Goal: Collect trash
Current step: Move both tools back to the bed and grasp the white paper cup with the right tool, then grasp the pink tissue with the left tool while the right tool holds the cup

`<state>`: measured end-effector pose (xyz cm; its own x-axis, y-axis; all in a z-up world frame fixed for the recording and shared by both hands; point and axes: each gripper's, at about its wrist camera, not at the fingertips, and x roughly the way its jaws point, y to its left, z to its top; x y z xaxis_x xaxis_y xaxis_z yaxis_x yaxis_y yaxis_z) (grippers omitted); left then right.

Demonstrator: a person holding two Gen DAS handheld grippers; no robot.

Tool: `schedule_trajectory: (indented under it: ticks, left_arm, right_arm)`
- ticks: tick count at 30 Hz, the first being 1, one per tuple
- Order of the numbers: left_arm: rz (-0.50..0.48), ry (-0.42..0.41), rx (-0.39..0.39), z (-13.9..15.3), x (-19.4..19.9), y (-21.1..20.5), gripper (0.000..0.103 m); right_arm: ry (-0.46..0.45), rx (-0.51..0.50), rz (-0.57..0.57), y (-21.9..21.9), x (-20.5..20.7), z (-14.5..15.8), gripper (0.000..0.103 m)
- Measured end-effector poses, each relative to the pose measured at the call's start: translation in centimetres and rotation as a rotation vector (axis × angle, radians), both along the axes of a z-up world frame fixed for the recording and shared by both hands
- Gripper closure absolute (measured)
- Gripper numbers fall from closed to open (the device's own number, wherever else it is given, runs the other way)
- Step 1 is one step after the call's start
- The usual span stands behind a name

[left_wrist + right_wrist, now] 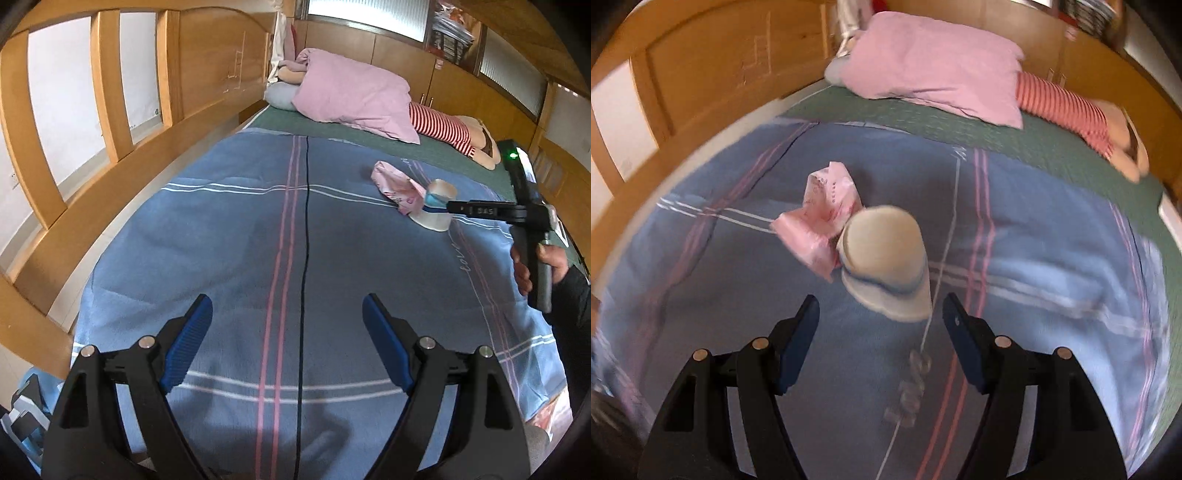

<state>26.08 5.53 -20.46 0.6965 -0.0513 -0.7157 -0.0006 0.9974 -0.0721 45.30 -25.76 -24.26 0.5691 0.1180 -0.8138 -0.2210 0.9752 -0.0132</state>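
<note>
A white paper cup (886,258) with a blue band stands upside down on the blue striped blanket (1034,229). A crumpled pink plastic wrapper (823,221) lies against its left side. My right gripper (881,325) is open, and the cup's near edge sits just inside the fingertips with neither pad touching it. This view is motion-blurred. In the left wrist view the cup (439,190) and wrapper (397,186) are at the far right, with the right gripper (445,208) reaching in from the right, held by a hand (524,266). My left gripper (288,332) hangs open over bare blanket, holding nothing.
A pink pillow (354,96) and a doll in red-striped clothes (443,125) lie on the green sheet (332,129) at the far end. A wooden slatted bed frame (110,92) runs along the left. Wooden cabinets (406,55) stand behind the bed.
</note>
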Motion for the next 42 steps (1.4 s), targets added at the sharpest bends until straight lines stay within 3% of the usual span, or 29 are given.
schedule_trajectory:
  ticks: [4,6,7,12,20,25,31,33,38,42]
  left_arm:
    - [0.006,0.007,0.015,-0.6,1.1,0.1,0.02]
    - [0.007,0.014,0.017,-0.9,1.4,0.1,0.02]
    - [0.01,0.019,0.021,-1.0,1.6,0.1,0.02]
    - [0.005,0.03,0.033,-1.5,2.0,-0.6,0.02]
    - [-0.079,-0.072,0.132,0.7,3.8,-4.3,0.018]
    - [-0.184,-0.121,0.159,1.4,8.6,-8.4,0.017]
    - [-0.256,-0.144,0.253,-0.5,15.6,-14.3,0.015]
    - [-0.273,-0.133,0.27,-1.5,18.1,-15.9,0.015]
    - [-0.266,-0.049,0.213,-4.2,24.6,-18.4,0.015]
    - [-0.269,-0.07,0.28,-5.2,26.5,-20.4,0.015]
  right_arm:
    - [0.032,-0.028,0.029,0.9,2.6,-1.9,0.036]
    - [0.066,0.001,0.017,0.6,3.6,-2.9,0.051]
    - [0.083,0.033,0.007,0.2,4.0,-3.2,0.067]
    - [0.09,0.167,-0.04,-1.0,3.1,-3.0,0.067]
    - [0.032,0.303,-0.095,-1.3,-5.6,0.8,0.067]
    - [0.003,0.409,-0.13,-1.5,-12.5,2.7,0.067]
    - [-0.025,0.541,-0.188,-2.2,-17.8,3.2,0.067]
    - [-0.04,0.565,-0.215,-2.7,-18.7,3.2,0.067]
    - [-0.043,0.617,-0.277,-4.0,-19.5,2.3,0.067]
    - [-0.051,0.648,-0.297,-4.7,-20.0,2.0,0.067]
